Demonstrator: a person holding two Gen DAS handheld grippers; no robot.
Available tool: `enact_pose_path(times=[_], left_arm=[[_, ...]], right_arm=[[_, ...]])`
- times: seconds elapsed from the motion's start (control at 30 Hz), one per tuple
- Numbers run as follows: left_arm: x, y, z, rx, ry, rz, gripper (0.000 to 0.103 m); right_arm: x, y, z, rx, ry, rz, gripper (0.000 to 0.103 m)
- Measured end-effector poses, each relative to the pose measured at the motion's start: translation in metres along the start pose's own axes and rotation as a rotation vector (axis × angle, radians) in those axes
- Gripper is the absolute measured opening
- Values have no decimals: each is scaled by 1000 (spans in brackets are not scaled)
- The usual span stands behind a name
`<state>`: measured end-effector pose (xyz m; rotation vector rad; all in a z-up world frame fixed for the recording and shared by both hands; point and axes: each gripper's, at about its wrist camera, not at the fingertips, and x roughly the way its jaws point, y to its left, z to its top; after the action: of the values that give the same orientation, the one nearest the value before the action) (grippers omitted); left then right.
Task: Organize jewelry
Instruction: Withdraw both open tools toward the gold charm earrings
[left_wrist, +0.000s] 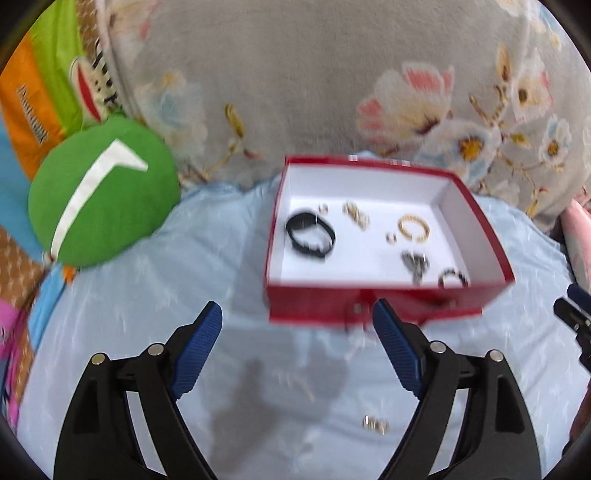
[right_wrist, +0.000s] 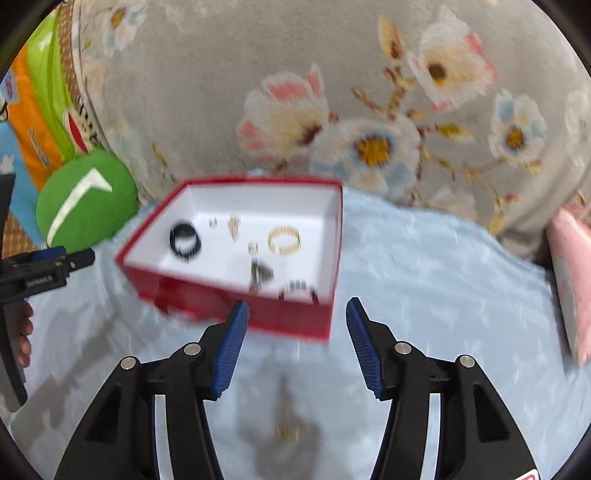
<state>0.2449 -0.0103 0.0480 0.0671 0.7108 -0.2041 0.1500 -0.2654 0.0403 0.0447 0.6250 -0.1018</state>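
Jewelry mostly sits in the red box (left_wrist: 384, 306) at frame centre; one small gold piece (left_wrist: 375, 424) lies loose on the blue sheet (left_wrist: 147, 332), low in frame. It looks light, hard and slippery, best pinched across its body. My left gripper (left_wrist: 297, 325) and right gripper (right_wrist: 295, 321) hang spread and empty above it.

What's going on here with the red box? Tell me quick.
A person is sorting jewelry into a red box on a pale blue bedsheet. A black bracelet, a gold bracelet and smaller pieces already lie inside. Both the left hand-held gripper and the right hand-held gripper are open and empty. A small gold piece lies on the sheet, outside the box.
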Motion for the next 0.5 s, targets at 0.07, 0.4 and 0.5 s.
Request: enact_pose_path(times=[0.07, 0.4, 0.5], left_arm=[[1, -8, -28, 9, 31, 7, 81], [32, -33, -98, -36, 146, 0, 79], [42, -37, -104, -46, 171, -5, 75]], right_arm=[[5, 2, -26, 13, 37, -7, 55], [45, 7, -91, 92, 168, -13, 52], [56, 6, -96, 110, 200, -21, 46]])
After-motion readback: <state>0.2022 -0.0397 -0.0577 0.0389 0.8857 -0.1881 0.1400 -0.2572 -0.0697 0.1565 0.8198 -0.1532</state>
